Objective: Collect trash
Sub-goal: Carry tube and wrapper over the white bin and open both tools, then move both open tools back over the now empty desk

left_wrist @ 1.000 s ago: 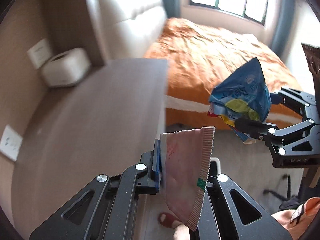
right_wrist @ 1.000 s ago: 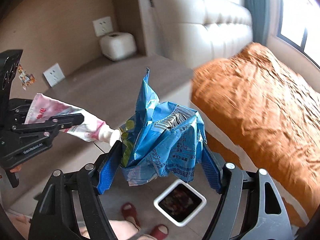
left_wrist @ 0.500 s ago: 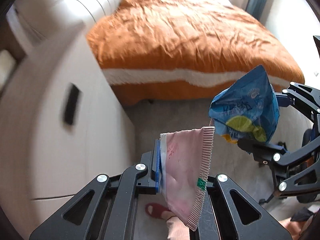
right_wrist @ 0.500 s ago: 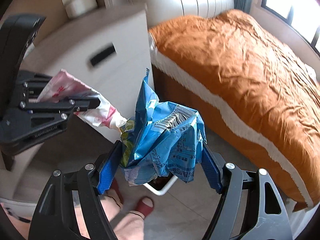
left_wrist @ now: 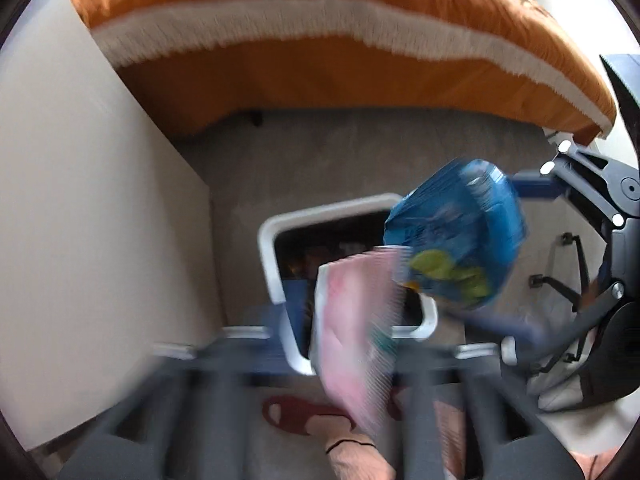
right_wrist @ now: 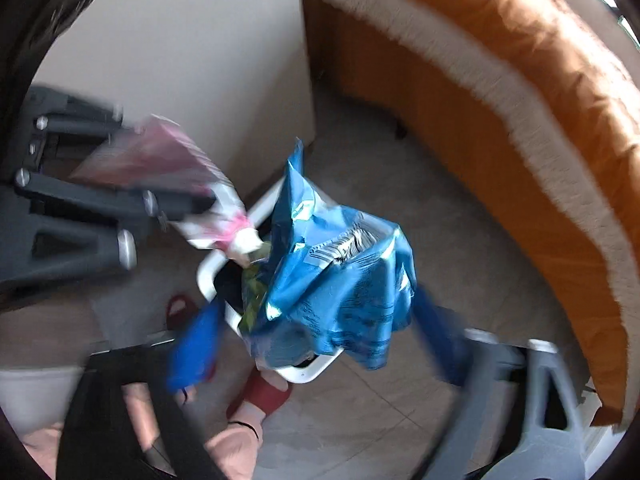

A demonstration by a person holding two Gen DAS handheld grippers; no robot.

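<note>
My left gripper (left_wrist: 352, 316) is shut on a pink and white wrapper (left_wrist: 352, 320), which hangs over the white-rimmed trash bin (left_wrist: 272, 240) on the floor. My right gripper (right_wrist: 320, 336) is shut on a crumpled blue snack bag (right_wrist: 344, 280), held above the same bin (right_wrist: 208, 272). In the left wrist view the blue bag (left_wrist: 456, 232) and right gripper (left_wrist: 516, 264) hover at the bin's right. In the right wrist view the pink wrapper (right_wrist: 168, 164) and left gripper (right_wrist: 188, 200) sit up left. Both views are motion-blurred.
A white cabinet side (left_wrist: 80, 200) stands left of the bin. The orange bed with a white fringe (left_wrist: 320, 48) runs behind it. A foot in a red slipper (left_wrist: 304, 416) is just in front of the bin. A black stand's legs (left_wrist: 568, 280) are at right.
Both grippers have swung down from the cabinet top and bed towards the floor, still holding their wrappers. The trash bin is now directly below them.
</note>
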